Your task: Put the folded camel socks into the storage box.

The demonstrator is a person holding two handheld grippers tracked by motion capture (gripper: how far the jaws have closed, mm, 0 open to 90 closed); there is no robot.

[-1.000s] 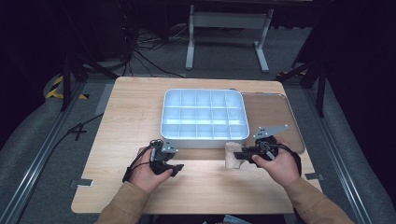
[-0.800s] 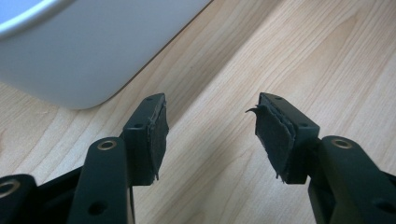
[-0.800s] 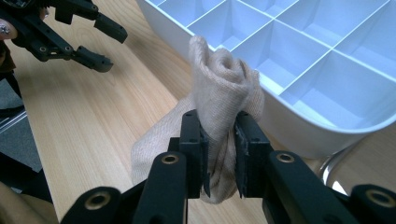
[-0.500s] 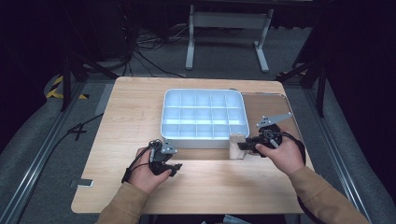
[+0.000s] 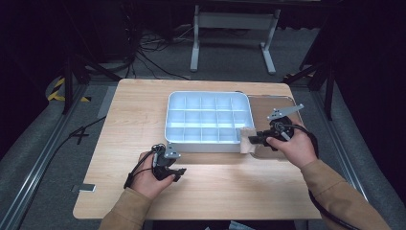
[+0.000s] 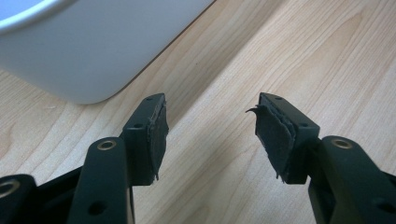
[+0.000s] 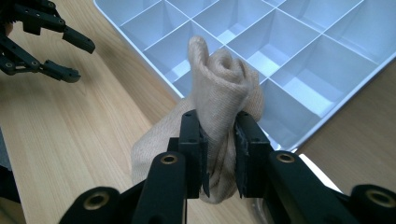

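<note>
A white tray [image 5: 201,146] split into several compartments stands in the middle of the wooden table [image 5: 129,120]. My right gripper [image 5: 253,140] is shut on a rolled beige cloth [image 5: 247,139] at the tray's front right corner. In the right gripper view the cloth [image 7: 224,79] bulges up between the jaws of that gripper [image 7: 219,121], over the edge of the tray [image 7: 299,88]. My left gripper [image 5: 174,173] rests low on the table in front of the tray, open, nothing between its pads [image 6: 156,130]. The tray's wall [image 6: 93,51] is just beyond it.
A clear flat lid [image 5: 280,108] lies on the table right of the tray, partly under my right hand. The left gripper [image 7: 70,58] shows far off in the right gripper view. A metal stand [image 5: 232,21] and cables lie on the floor behind the table.
My right gripper has lifted the beige cloth and carried it right and away from me, to the tray's front right corner. The left gripper has stayed put.
</note>
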